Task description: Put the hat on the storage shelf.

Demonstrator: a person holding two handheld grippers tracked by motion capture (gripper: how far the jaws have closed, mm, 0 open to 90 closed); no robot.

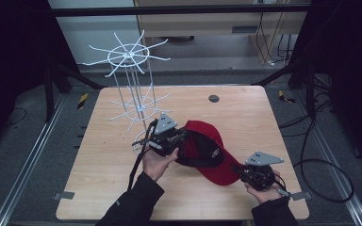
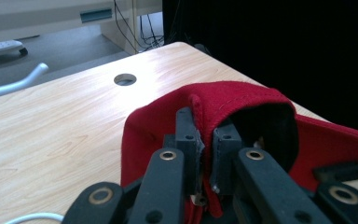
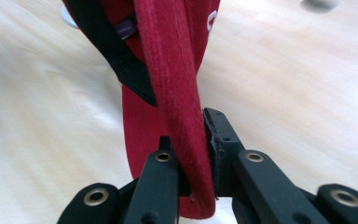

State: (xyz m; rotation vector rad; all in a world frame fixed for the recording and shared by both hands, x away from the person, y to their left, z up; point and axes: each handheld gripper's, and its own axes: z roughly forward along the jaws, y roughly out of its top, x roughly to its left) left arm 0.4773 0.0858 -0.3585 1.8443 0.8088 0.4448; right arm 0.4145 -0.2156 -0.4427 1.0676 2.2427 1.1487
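Dark curtains and a grey floor with trailing cables surround a pale wooden bench (image 1: 122, 188), lit from above, with a round cable hole (image 1: 213, 98) near its far edge. On the far left of the bench stands a white wire rack (image 1: 131, 84) with two tiers of radiating prongs, none of them carrying anything. A red cap (image 1: 207, 150) with a black inner lining sits near the middle of the bench, just right of the rack's base, and is held at two points. The left tool (image 1: 176, 136) is clamped on the rear rim of the crown; in the left gripper view its jaws stand closed on a fold of red fabric (image 2: 205, 112), lifting that edge so the crown stands open like a tent. The right tool (image 1: 245, 172) is clamped on the edge of the brim, which runs edge-on between its jaws in the right gripper view (image 3: 182, 102). Judgement: the two-point hold keeps the cap spread and controlled, crown side towards the rack, which suggests it is being readied for hanging on a prong. The rim grip is thin, so the fabric could slip if it is pulled hard. The brim grip looks secure. Both of the person's hands sit low by the bench surface.
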